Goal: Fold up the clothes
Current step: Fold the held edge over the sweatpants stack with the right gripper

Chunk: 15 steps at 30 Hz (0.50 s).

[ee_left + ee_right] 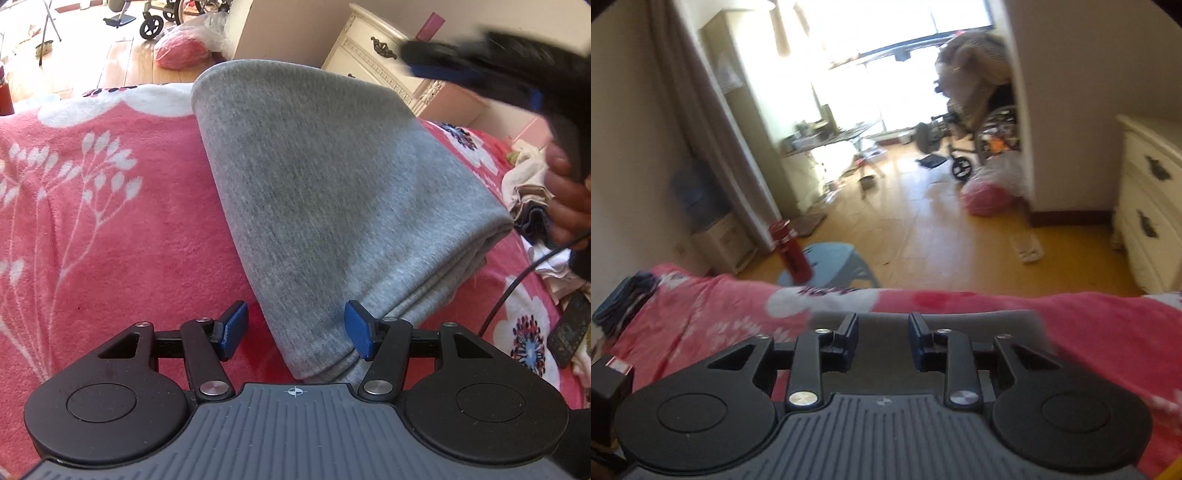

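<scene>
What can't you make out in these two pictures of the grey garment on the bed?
- Grey garment, left wrist view: folded over itself, so its type stays hidden; its near corner sits behind the left gripper.
- Right gripper, left wrist view: motion-blurred, fingertips unreadable.
- Pile of clothes, left wrist view: cut off by the frame edge and the hand.
- Right wrist view: the whole scene is blurred; only a grey strip shows beyond the fingers.

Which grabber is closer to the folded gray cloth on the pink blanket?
Left. The left gripper sits right at the gray cloth's near corner, jaws open around its edge. The right gripper is lifted above the cloth's far side, holding nothing.
</scene>
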### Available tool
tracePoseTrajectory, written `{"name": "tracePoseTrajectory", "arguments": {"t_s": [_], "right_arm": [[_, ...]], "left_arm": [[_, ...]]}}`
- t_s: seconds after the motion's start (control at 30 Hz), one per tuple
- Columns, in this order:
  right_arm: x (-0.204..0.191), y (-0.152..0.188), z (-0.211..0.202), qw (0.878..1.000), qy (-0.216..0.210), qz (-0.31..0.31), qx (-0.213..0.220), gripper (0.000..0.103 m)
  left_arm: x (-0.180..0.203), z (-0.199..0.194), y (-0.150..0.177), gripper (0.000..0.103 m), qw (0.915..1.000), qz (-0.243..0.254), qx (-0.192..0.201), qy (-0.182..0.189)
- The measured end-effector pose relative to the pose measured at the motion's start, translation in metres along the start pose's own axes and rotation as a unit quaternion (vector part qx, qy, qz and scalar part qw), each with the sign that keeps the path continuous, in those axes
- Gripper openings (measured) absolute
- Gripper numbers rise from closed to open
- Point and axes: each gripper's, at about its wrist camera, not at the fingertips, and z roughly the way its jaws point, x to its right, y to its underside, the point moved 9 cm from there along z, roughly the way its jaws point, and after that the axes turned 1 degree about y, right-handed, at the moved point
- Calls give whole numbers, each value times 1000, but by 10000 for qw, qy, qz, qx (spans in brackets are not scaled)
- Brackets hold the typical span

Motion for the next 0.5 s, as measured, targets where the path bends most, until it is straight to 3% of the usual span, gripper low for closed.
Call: {"name": "tracePoseTrajectory", "arguments": {"t_s": [0.07, 0.13, 0.2, 0.27, 0.4, 0.5], "right_arm": [[-35, 3, 31, 9988, -191, -373, -240, 20], [-51, 9, 66, 9964, -144, -690, -467, 19], [-42, 21, 102, 9929, 216, -961, -664, 17], [-24, 32, 125, 9938, 227, -679, -854, 14], [-14, 32, 111, 9952, 114, -479, -844, 12], [-1, 12, 58, 9981, 257, -126, -545, 14]], "left_arm": [[3, 2, 0, 58, 10000, 64, -12, -37], [4, 1, 1, 58, 9999, 114, -21, -63], [2, 2, 1, 58, 9999, 106, -1, -83], [0, 2, 1, 58, 9998, 129, 26, -118], [-2, 3, 1, 58, 10000, 88, -4, -1], [-2, 2, 1, 58, 10000, 67, -8, 31]]}}
